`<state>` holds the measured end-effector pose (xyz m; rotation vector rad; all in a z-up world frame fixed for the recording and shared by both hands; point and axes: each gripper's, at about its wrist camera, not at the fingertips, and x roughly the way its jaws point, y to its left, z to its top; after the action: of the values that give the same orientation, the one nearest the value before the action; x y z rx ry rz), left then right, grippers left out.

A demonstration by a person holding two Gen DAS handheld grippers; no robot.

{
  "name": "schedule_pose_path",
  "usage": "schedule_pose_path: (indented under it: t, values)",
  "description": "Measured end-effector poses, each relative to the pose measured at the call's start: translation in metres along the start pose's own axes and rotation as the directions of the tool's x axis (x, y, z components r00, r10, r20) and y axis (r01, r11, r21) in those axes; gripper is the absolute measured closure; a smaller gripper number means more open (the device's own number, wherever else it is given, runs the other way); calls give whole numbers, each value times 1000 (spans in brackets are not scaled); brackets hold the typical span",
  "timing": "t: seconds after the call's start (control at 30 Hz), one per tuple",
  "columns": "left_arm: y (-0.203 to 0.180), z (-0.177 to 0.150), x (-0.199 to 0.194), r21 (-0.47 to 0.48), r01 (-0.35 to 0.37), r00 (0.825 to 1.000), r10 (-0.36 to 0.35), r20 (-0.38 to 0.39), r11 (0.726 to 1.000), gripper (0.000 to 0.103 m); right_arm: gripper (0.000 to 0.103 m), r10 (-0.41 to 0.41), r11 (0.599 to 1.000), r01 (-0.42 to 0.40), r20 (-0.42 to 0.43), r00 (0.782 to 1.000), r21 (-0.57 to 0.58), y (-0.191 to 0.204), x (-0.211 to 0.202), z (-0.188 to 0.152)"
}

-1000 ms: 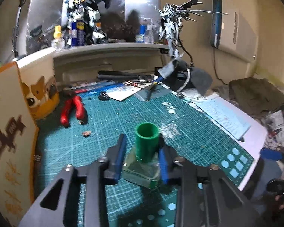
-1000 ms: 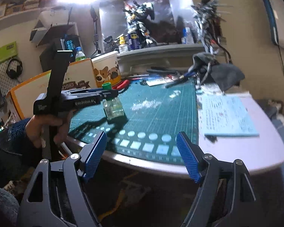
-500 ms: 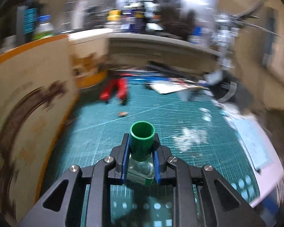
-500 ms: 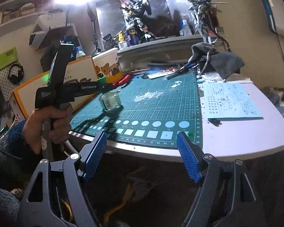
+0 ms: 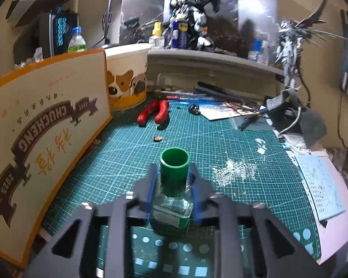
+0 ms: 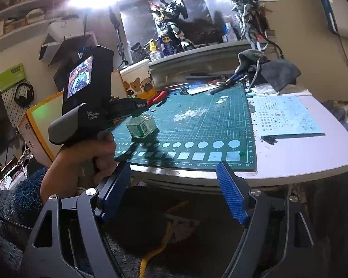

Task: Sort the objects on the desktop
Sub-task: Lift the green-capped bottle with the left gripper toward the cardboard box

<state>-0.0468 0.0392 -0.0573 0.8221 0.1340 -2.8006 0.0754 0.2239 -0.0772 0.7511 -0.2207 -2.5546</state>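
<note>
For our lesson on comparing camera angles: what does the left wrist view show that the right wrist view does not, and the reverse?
Only the left wrist view shows the open top of the green cap and the printing on the orange-edged cardboard box. Only the right wrist view shows the hand holding the left gripper, the headphones and the open right gripper. Both show the square glass bottle, green cutting mat and red-handled pliers.

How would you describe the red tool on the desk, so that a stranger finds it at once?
Start at the green cutting mat and go to its far left corner, near the round tub with dog faces. There lie the pliers, handles toward the viewer. They are the only thing on the mat with thick red handles.
</note>
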Motion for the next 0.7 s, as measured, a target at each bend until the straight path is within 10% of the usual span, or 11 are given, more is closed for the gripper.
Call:
schedule_pose_path:
  t: [0.3,0.7]
  values:
    - [14,-30,-42,152,120,978,-143,151,981,5,27,-15,1000,15,-50,999,16,-2,11,-9]
    - [15,-36,-1,159,227,969,-239,59,961,5,27,-2,1000,2,-76,997,3,18,19,-14]
